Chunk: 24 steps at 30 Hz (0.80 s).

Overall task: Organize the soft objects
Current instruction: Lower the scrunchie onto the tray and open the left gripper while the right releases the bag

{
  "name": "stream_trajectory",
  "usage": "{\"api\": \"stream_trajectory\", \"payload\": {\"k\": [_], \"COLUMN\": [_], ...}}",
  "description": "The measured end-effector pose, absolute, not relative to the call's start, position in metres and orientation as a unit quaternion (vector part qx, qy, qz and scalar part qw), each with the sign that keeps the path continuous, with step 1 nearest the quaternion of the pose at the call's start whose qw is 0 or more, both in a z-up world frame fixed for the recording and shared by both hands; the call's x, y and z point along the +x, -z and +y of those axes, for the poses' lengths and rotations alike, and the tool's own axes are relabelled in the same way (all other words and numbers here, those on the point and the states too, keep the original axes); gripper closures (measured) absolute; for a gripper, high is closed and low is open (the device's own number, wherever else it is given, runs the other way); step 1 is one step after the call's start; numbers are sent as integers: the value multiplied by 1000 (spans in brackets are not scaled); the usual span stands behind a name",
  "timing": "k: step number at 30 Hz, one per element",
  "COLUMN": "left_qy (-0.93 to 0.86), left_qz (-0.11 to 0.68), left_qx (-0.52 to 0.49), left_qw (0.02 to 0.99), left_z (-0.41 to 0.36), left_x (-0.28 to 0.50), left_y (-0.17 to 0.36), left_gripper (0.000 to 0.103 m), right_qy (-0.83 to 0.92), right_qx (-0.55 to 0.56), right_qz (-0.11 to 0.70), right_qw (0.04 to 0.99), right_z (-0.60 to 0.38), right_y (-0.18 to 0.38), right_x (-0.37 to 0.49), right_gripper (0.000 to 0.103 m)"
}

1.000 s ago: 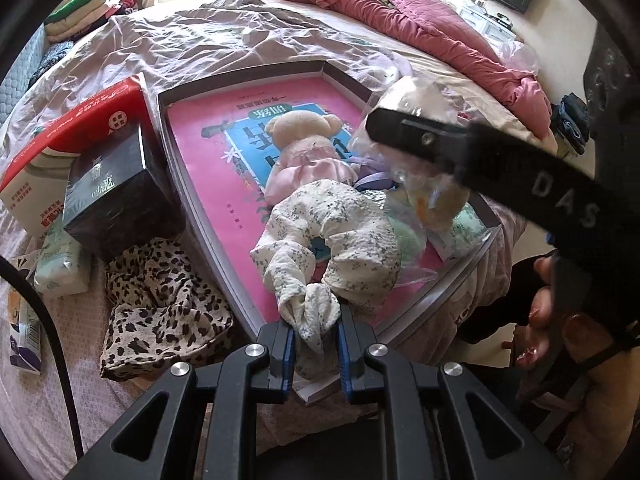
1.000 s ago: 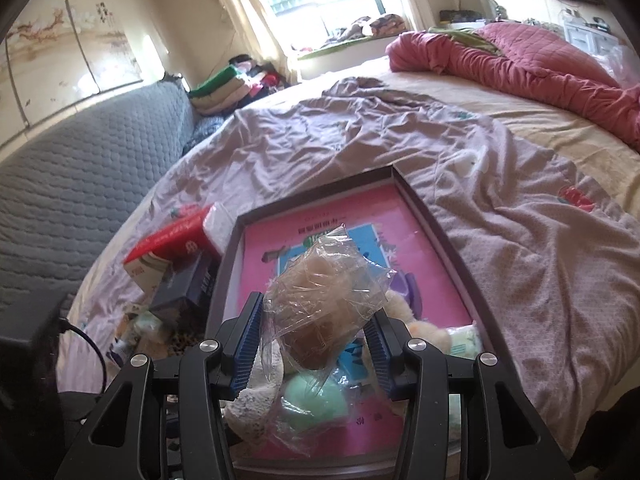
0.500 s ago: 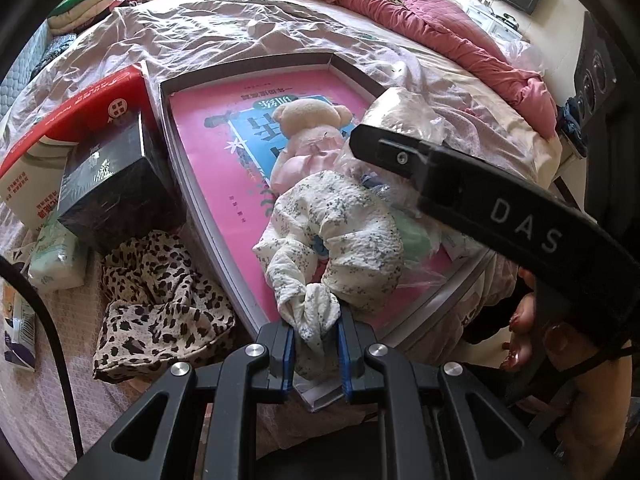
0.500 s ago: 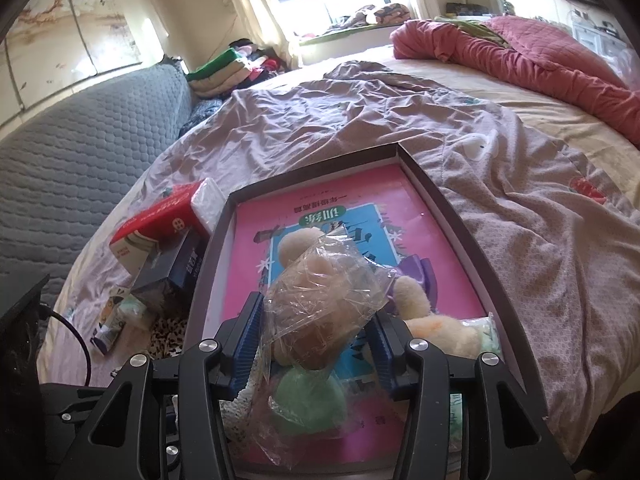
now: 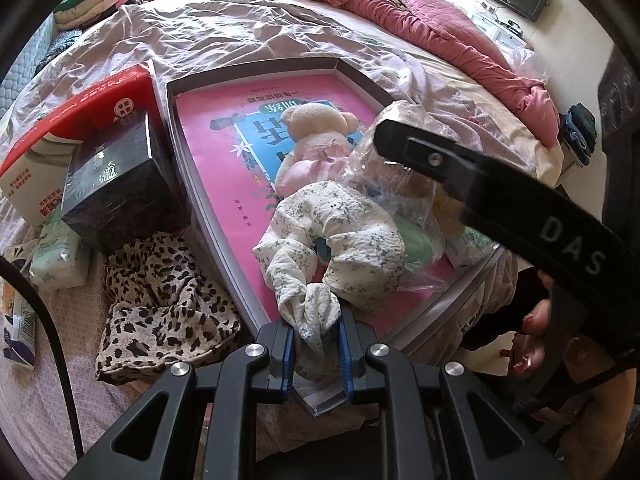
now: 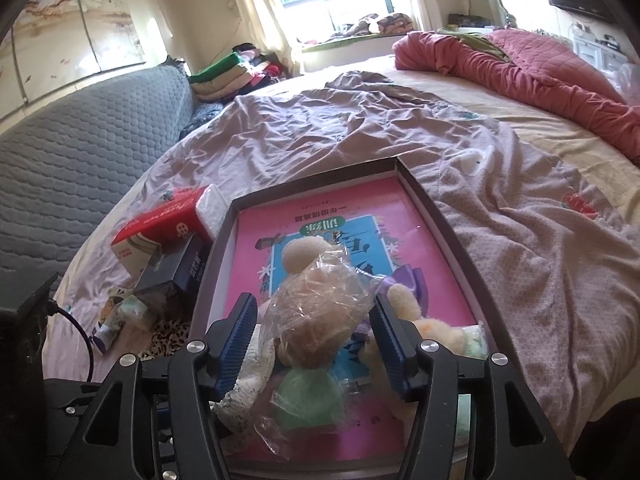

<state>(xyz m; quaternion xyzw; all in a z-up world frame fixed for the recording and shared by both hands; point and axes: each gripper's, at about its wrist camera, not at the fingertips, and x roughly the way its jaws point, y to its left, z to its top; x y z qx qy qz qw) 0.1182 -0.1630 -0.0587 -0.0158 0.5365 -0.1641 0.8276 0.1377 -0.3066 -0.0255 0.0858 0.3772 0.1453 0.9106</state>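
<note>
- Soft objects gathered inside the shallow grey box [image 5: 362, 80] on the bed: floral cloth bundle [image 5: 340, 236], pink-dressed plush bear [image 5: 316, 136], crinkly clear bag with a brown plush inside [image 6: 320, 312], green soft piece [image 6: 308, 396], cream plush [image 6: 424, 324].
- Step in hand, by judgement: setting the bagged plush down in the near half of the box, with release under way.
- Right gripper [image 6: 316, 344]: jaws opening, bag between the blue pads, pads apparently clear of the plastic on both sides; bag resting atop the green piece and leaning on the bear.
- Left gripper [image 5: 316, 340]: narrow, clamped on the knotted tail of the floral cloth bundle at the near edge of the box; rest of the bundle lying curled inside the box, just left of the bag.
- Next move likely calls for widening fully, then lifting straight back so crinkled plastic does not snag on a pad and drag out of the box.
- Left side probably needs the cloth tail tucked inward before letting go, since the tail overhangs the near rim of the box.
- Outside the box, to its left: leopard-print cloth [image 5: 160, 308] on the bed sheet, likely a later pick; black carton [image 5: 116, 188] and red-and-white carton [image 5: 76, 120] beside it, hard items, probably not part of the job.
</note>
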Motion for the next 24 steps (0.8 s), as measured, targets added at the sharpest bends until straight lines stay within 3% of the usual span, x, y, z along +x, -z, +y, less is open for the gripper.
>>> {"api": "stream_trajectory", "payload": {"k": [4,13,15,24], "left_qy": [164,163,160,167], "left_qz": [537,534,532,529], "left_qx": [-17,-20,-24,-39], "left_qw": [827,829,831,831], "left_z": [-162,-163,-161,-156], "left_x": [118,118,118,117], "left_y": [58,55,54,48], "left_gripper": [84,80,73,64], "right_qy": [-139,-128,-126,-113], "right_qx": [90,93,94,99], "right_qz": [375,367,367,363], "right_qw": [912,917,917,919], "right_z": [-311,-316,-317,-323], "right_y": [22,13,12,9], "right_x": [136,131,130,126], "right_gripper": [31,31,30,30]}}
